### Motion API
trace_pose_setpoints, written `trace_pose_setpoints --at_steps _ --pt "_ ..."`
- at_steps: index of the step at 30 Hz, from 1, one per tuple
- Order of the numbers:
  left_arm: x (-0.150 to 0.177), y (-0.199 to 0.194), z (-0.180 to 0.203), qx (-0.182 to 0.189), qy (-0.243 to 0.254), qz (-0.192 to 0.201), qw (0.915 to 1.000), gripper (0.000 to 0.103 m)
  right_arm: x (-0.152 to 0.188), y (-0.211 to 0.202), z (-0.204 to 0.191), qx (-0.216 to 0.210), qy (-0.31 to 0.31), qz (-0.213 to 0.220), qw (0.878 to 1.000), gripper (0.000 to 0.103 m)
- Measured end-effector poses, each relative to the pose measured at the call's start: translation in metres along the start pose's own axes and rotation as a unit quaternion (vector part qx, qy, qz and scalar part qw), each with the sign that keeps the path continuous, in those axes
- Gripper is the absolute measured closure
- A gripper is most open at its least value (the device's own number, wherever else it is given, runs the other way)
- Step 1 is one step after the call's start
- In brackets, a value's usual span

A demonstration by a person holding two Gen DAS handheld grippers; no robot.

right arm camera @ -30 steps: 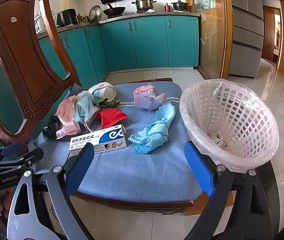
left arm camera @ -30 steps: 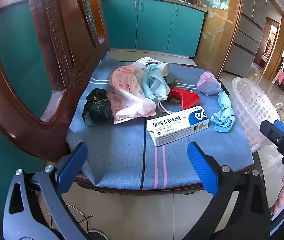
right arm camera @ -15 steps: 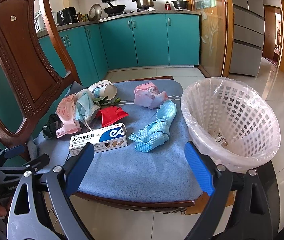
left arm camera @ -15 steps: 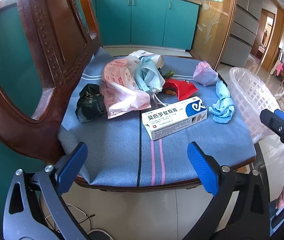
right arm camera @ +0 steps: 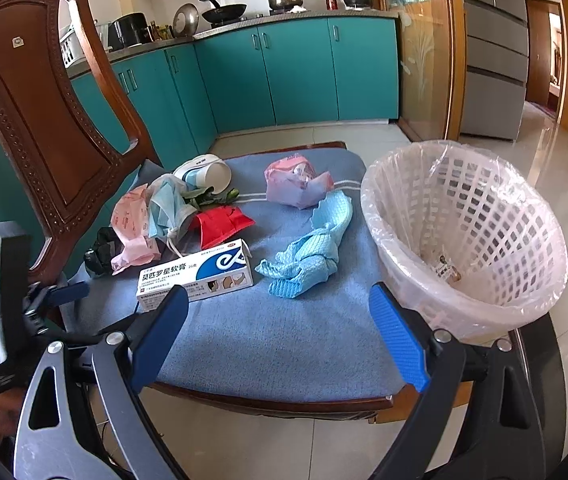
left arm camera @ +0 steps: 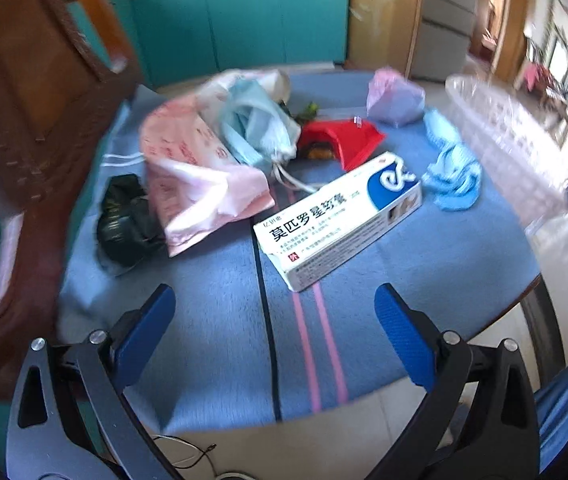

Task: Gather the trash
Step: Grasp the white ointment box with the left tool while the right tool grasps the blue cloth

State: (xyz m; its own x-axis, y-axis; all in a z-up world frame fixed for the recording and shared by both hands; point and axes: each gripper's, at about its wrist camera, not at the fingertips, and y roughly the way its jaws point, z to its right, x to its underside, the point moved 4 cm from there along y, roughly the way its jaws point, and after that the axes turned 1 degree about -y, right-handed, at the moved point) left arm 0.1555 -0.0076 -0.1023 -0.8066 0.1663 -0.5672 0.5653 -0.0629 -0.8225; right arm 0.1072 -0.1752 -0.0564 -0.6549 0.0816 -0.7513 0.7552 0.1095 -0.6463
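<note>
Trash lies on a chair's blue cushion [right arm camera: 276, 344]: a white and blue medicine box [left arm camera: 339, 220] [right arm camera: 198, 274], a pink plastic bag [left arm camera: 196, 176], a black wad [left arm camera: 128, 220], a light blue mask [left arm camera: 256, 128], a red wrapper [right arm camera: 224, 224], a pink bundle [right arm camera: 297, 184], a blue cloth [right arm camera: 311, 252] and a white cup [right arm camera: 208, 174]. My left gripper [left arm camera: 274, 328] is open and empty just short of the box. My right gripper [right arm camera: 280, 340] is open and empty over the cushion's front, left of the lined white basket [right arm camera: 467, 232].
The carved wooden chair back [right arm camera: 44, 120] rises on the left. Teal kitchen cabinets [right arm camera: 303, 72] stand behind, with pots on the counter. Tiled floor lies below the seat edge. The left gripper also shows at the right wrist view's left edge [right arm camera: 50, 300].
My left gripper has moved forward and down over the cushion toward the medicine box, and its view is now blurred. My right gripper has moved slightly. Both stay open.
</note>
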Motion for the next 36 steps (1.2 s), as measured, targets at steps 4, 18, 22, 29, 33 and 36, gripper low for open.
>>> trace_pose_setpoints --at_steps 4,18,22,29,33,36 --pt "-0.010 0.024 -0.005 0.032 0.001 -0.021 0.9993 0.007 0.000 0.000 0.001 0.000 0.002 -0.002 1.000 0.013" --pt "-0.022 0.053 0.028 0.085 0.077 -0.036 0.9928 0.007 0.001 0.011 0.003 0.004 0.001 -0.016 1.000 0.013" --pt "-0.004 0.037 0.051 0.091 0.123 -0.028 0.9878 0.007 0.001 0.013 0.008 0.004 0.009 -0.019 1.000 0.013" --pt "-0.002 0.027 0.061 0.073 0.131 -0.015 0.9886 0.009 0.005 0.024 0.013 -0.007 0.028 -0.041 0.999 0.013" --pt "-0.022 0.020 0.029 0.082 0.075 0.002 0.9938 0.009 0.005 0.025 0.021 -0.021 0.054 -0.049 0.997 0.013" --pt "-0.026 0.020 0.021 0.079 0.077 0.010 0.9938 0.009 0.005 0.027 0.022 -0.037 0.074 -0.055 0.995 0.013"
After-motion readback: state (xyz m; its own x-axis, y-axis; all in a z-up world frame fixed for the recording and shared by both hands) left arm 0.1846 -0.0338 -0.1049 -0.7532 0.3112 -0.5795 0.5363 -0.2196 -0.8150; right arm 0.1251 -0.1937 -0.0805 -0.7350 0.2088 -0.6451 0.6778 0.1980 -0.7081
